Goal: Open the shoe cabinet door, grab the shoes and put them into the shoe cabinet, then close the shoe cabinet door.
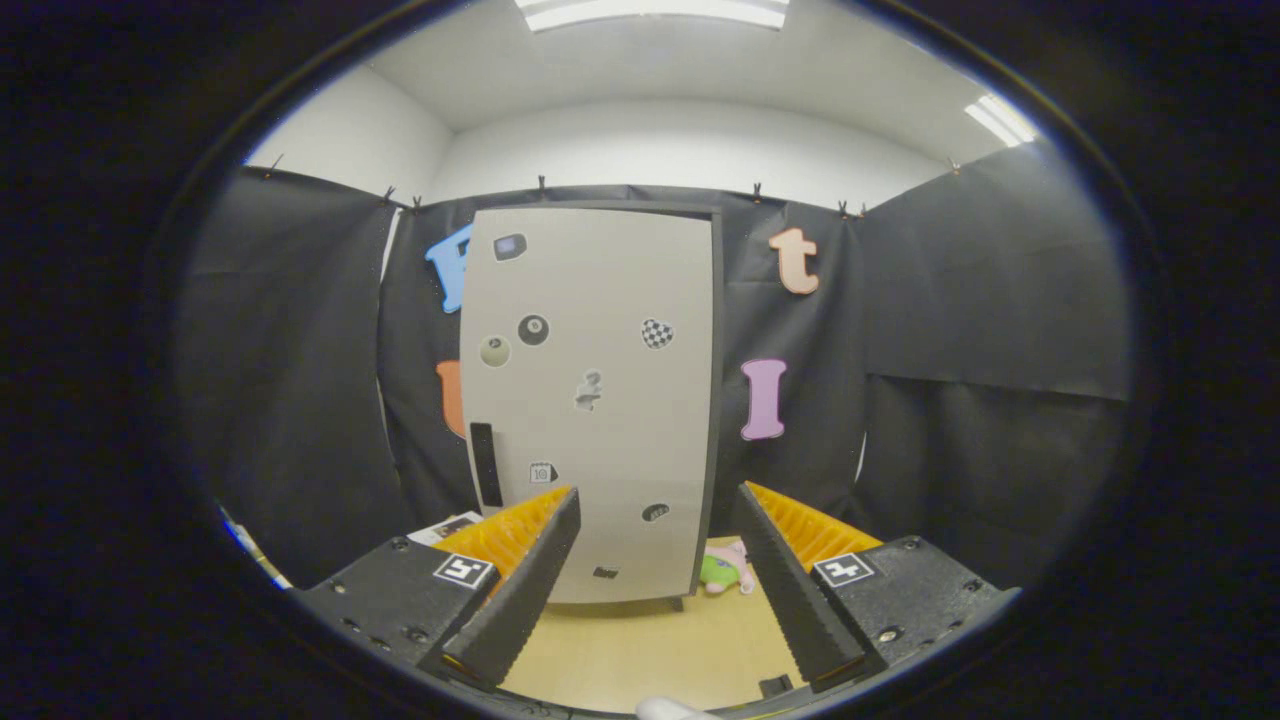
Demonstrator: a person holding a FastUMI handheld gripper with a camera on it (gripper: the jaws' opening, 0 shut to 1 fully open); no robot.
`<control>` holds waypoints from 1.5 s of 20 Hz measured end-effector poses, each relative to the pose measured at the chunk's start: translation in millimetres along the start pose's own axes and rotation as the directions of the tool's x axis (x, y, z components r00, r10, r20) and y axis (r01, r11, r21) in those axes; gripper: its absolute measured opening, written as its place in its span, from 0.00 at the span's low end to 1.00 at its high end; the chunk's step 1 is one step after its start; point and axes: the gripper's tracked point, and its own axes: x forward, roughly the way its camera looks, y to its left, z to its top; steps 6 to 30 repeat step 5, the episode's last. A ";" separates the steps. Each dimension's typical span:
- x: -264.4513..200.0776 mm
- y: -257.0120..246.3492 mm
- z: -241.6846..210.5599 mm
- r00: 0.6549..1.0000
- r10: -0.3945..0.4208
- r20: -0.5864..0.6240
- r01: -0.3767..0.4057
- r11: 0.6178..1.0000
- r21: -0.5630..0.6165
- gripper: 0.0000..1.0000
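The tall, pale grey shoe cabinet [590, 400] stands upright on the light wooden floor [650, 650], against the black cloth wall, straight ahead of my tongs and beyond their fingers. Its flat door [600, 330] faces me and looks shut; a dark frame edge [716, 400] runs along its top and down its right side. A slim, dark, vertical handle [486, 464] sits low on the door's left side. Small stickers are scattered over the door, among them a black billiard ball [533, 329], a pale ball [494, 351] and a chequered heart [656, 333]. The door hides whatever the cabinet holds.

My gripper [655, 575] is spread wide, with nothing between its two fingers and nothing touched by either; the lower part of the door and a stretch of floor show in the gap.

On the floor, just right of the cabinet's foot and behind my right finger, lies a small green and pink soft item [726, 570], partly hidden; I cannot tell whether it is the shoes.
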 end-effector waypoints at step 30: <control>0.1 2.0 2.8 1.000 0.011 0.007 -0.011 1.000 -0.009 1.00</control>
